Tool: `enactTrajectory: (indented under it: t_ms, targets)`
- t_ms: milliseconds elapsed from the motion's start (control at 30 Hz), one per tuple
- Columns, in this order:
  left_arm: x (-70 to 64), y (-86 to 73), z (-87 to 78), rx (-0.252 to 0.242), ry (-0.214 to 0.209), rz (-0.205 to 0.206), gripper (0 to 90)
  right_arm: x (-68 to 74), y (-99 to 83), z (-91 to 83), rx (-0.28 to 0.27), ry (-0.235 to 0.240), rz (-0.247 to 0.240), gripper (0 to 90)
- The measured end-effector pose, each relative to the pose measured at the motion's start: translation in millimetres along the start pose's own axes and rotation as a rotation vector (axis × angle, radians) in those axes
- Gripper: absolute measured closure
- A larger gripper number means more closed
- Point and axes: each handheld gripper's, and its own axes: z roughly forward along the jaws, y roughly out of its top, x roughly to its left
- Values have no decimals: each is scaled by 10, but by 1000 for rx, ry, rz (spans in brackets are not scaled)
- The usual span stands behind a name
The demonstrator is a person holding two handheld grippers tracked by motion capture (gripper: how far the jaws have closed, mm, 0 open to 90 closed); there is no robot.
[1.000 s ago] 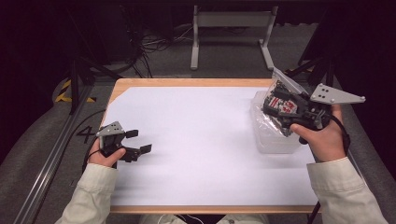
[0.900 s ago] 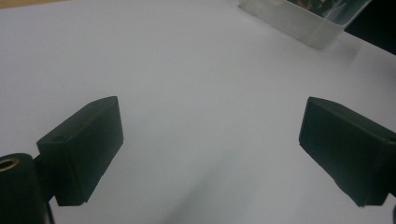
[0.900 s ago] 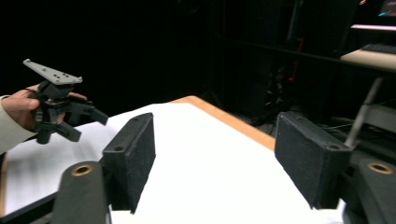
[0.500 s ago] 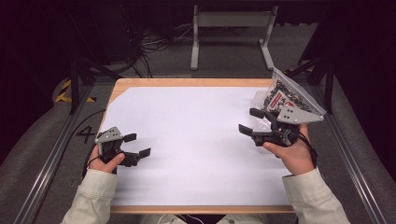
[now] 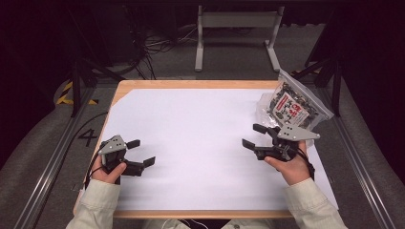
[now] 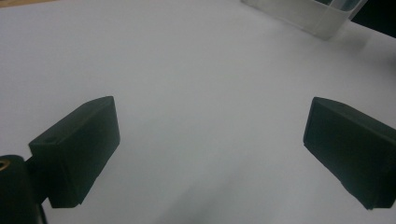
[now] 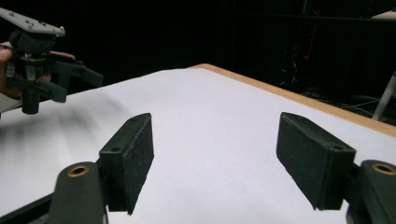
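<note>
Grippers low over white sheet [image 5: 200, 138], both empty.
Left gripper [image 5: 142, 152] jaws apart; right gripper [image 5: 254, 136] jaws apart, clear bag [image 5: 292, 106] just beyond.

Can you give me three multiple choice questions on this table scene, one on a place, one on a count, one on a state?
1. Where does the clear bag of dark parts lie?
A. far right corner
B. near left corner
C. table middle

2. How many bags are on the table?
A. one
B. two
C. three

3. How is the right gripper?
A. shut on the bag
B. open, holding nothing
C. shut, holding nothing

Answers:
1 A, it lies by the far right edge.
2 A, a single bag shows.
3 B, its jaws stand wide apart over bare white paper.
</note>
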Motion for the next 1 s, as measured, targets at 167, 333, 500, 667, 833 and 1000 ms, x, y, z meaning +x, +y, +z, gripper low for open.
enactTrajectory:
  t_ms: [167,333,500,667,833,1000]
  targets:
    - [-7,-46,-7,-12,-6,2,37,33,-194,42,40,17,-3,274]
    - [36,-129,-10,-39,4,-13,32,17,-357,79,90,9,10,274]
    - [25,-149,18,-5,-2,7,29,63,-432,125,161,-21,-26,280]
    - [-15,-167,70,29,-9,33,29,109,-553,199,275,9,24,299]
    - [-19,-180,87,39,-11,40,29,111,-648,261,368,25,63,296]
    - [-27,-190,103,50,-23,39,29,117,-655,293,403,18,60,263]
